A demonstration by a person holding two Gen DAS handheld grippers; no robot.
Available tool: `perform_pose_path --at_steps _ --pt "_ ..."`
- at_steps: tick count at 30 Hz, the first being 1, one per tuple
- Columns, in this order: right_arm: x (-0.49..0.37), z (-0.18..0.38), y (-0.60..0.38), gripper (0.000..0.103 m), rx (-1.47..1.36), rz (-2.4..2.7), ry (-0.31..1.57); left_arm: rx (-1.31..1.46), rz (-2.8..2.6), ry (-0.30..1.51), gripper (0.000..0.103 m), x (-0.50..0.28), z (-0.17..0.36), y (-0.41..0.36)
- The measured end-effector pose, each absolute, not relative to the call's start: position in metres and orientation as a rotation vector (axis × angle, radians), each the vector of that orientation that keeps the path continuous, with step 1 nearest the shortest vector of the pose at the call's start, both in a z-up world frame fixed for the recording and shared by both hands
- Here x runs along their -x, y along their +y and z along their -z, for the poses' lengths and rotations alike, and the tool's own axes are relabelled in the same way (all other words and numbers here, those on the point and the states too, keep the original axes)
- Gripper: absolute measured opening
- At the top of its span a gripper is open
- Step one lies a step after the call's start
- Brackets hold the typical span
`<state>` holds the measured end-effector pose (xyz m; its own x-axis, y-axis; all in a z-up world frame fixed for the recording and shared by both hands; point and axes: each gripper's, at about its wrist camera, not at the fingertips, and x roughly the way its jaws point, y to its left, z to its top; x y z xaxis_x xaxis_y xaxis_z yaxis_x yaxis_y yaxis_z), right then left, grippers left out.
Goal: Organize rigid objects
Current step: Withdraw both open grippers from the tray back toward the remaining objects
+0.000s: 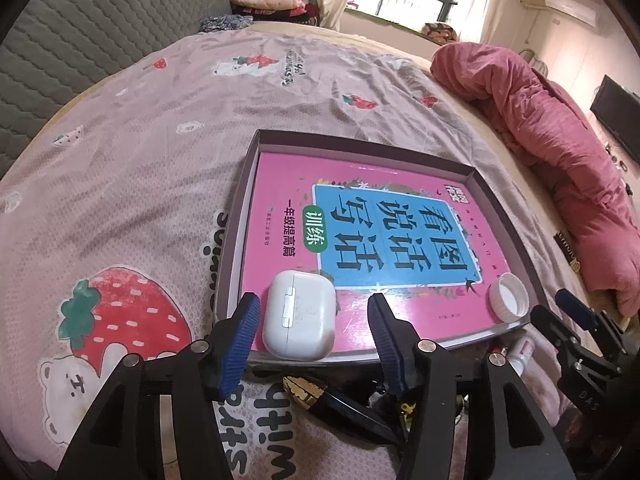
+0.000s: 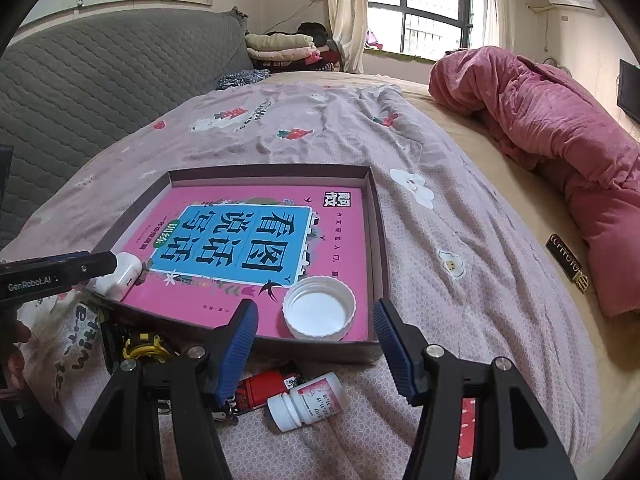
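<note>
A shallow grey box (image 1: 360,142) (image 2: 268,172) lies on the bed with a pink book (image 1: 280,200) (image 2: 344,240) flat inside it. A white earbud case (image 1: 300,320) (image 2: 120,276) rests on the book at the box's near left corner. My left gripper (image 1: 313,301) (image 2: 60,268) stands open around the case, with a gap between each blue pad and it. A white bottle cap (image 1: 508,298) (image 2: 319,306) lies open side up at the near right corner. My right gripper (image 2: 316,312) (image 1: 560,312) is open just short of the cap, touching nothing.
On the sheet in front of the box lie a white pill bottle (image 2: 308,402), a red lighter (image 2: 264,386) and a black-and-yellow object (image 2: 140,346). A rolled pink quilt (image 2: 560,140) fills the right side. A grey padded headboard (image 2: 100,92) stands to the left.
</note>
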<state>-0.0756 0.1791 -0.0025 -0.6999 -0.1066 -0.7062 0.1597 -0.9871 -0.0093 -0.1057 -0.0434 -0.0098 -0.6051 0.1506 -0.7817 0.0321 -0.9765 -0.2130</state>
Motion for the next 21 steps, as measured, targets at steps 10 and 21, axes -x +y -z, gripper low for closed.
perform_pose_path --at_steps 10,21 --pt "0.069 -0.005 0.181 0.060 -1.103 2.779 0.093 1.330 -2.758 -0.348 0.066 0.096 0.000 -0.047" --pt "0.060 -0.011 0.181 0.060 -1.073 2.774 0.090 1.324 -2.771 -0.400 0.067 0.085 -0.011 -0.055"
